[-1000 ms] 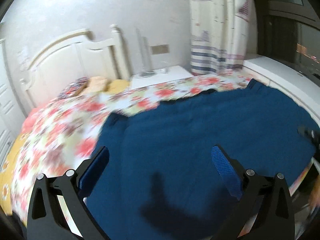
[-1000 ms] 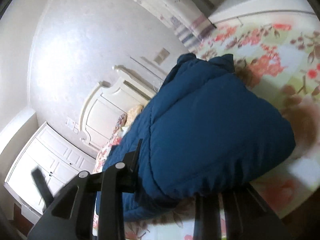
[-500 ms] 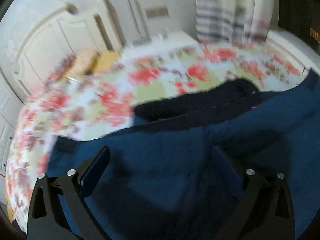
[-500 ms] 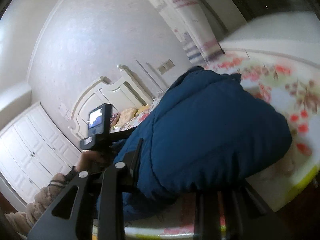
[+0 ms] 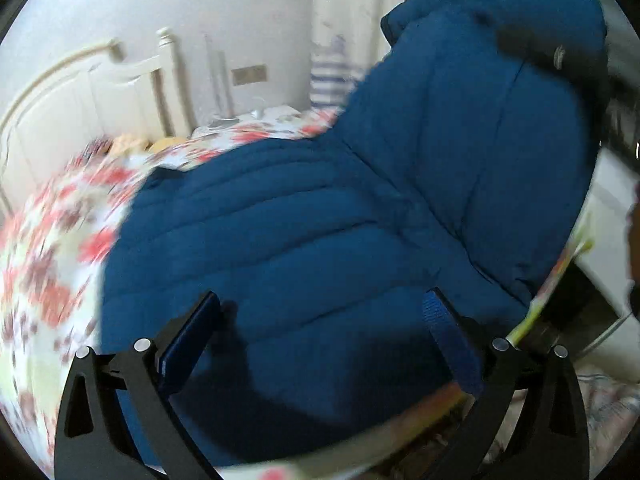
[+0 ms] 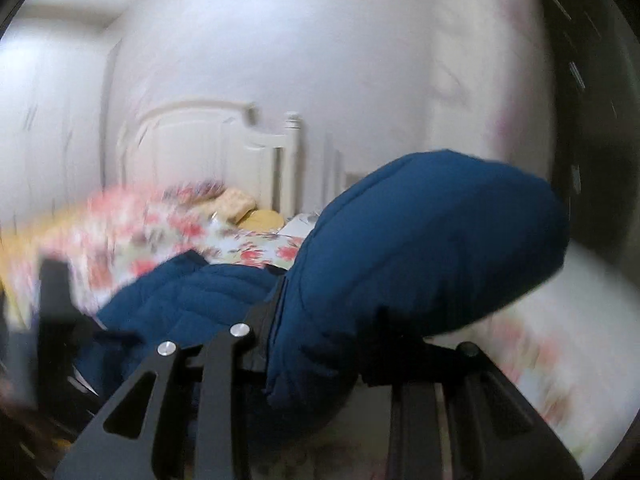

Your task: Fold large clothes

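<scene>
Floral bedspread (image 5: pixel 52 248) at 9 o'clock in left wrist view, blurred. Left gripper (image 5: pixel 320 320) wide apart, nothing between blue pads, above blue padded jacket (image 5: pixel 304 240) lying at centre on bed. Jacket part at 1 o'clock lifted. Right gripper (image 6: pixel 324 344) clamped on that jacket fold (image 6: pixel 420 252). White headboard (image 6: pixel 208 140) at 11 o'clock.

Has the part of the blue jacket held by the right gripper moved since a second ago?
Yes. The blue jacket flap has risen off the floral bedspread, now reaching up past the headboard.
</scene>
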`<state>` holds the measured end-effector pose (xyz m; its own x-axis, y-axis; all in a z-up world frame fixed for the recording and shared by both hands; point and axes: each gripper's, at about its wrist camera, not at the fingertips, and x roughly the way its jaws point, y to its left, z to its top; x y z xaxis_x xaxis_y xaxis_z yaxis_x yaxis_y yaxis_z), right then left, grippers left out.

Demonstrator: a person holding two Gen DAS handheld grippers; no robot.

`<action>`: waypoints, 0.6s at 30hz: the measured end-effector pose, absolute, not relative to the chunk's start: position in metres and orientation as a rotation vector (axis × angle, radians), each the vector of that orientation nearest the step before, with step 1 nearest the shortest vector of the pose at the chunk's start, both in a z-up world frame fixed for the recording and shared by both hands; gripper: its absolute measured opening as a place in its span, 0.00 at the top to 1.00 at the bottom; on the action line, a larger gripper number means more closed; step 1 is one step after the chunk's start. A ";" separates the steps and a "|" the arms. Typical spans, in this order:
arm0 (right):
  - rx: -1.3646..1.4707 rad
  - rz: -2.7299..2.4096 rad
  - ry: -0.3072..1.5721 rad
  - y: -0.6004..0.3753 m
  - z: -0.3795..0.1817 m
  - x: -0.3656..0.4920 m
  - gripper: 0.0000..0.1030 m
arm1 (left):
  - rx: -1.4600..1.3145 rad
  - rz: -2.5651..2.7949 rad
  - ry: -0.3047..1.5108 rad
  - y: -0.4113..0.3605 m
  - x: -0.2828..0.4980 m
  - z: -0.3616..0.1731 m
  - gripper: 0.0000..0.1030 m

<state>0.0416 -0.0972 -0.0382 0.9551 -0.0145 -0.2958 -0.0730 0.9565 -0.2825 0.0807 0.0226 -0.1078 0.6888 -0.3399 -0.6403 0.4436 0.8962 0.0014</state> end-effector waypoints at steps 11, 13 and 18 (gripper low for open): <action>-1.330 0.109 0.261 0.124 -0.200 0.042 0.68 | -0.574 -0.410 0.654 0.254 0.090 -0.096 0.05; -1.288 0.123 0.269 0.116 -0.193 0.042 0.68 | -0.645 -0.492 0.688 0.253 0.102 -0.105 0.05; -1.356 0.087 0.205 0.113 -0.203 0.033 0.68 | -0.661 -0.683 0.791 0.212 0.149 -0.111 0.05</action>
